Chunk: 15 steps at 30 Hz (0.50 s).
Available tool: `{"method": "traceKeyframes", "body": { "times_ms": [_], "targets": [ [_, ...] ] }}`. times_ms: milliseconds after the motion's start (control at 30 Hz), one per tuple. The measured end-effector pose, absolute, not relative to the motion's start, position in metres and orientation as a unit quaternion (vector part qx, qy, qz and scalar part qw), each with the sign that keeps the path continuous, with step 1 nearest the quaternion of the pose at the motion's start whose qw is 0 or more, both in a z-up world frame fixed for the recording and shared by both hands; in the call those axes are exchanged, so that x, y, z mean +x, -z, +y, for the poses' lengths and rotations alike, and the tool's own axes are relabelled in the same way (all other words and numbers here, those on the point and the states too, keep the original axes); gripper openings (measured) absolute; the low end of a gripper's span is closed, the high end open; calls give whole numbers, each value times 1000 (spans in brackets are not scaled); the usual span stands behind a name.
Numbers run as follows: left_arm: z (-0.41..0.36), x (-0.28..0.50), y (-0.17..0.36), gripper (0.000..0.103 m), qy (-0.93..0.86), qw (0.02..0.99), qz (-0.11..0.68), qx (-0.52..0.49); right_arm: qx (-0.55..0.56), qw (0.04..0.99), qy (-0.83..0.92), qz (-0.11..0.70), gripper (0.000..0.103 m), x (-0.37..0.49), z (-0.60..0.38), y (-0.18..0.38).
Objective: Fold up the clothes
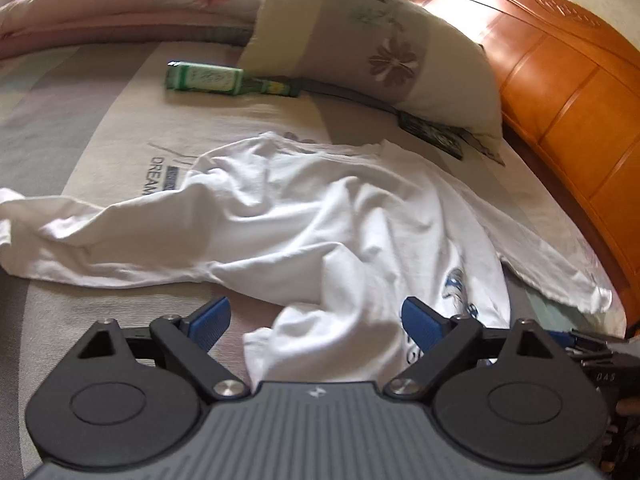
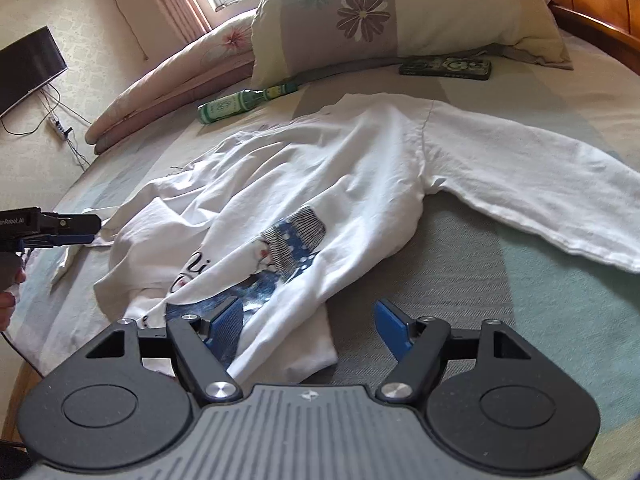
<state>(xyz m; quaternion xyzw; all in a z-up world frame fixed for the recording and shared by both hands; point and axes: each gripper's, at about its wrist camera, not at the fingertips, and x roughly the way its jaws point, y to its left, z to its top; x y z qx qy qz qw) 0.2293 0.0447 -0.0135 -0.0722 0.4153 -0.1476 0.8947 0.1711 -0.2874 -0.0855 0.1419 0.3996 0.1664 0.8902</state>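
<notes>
- White shirt (image 2: 320, 184) lies crumpled mid-bed, printed front up, one sleeve stretched toward the bed's headboard edge.
- Green bottle (image 2: 240, 104) on its side near the pillow (image 2: 400, 12); contents cannot be told.
- Left claw (image 1: 316, 322) wide, holding nothing, shirt hem between jaws.
- Right claw (image 2: 308, 326) wide, empty, over hem.

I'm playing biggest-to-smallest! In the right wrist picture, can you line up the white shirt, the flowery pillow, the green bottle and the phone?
1. white shirt
2. flowery pillow
3 and 4. green bottle and phone look about alike, so I won't rank those two.
</notes>
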Motion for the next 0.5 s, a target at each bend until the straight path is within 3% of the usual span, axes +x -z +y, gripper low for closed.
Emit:
{"method": "traceKeyframes", "body": {
  "times_ms": [200,367,500],
  "targets": [
    [15,194,23,93,152,890,429,-39,138,882,-183,412,81,141,-269,85],
    [7,167,29,93,162,879,446,-45,56,885,-206,414,91,117,-239,80],
    [3,155,32,93,178,869,460,-42,28,868,-250,428,92,103,-216,80]
  ]
}}
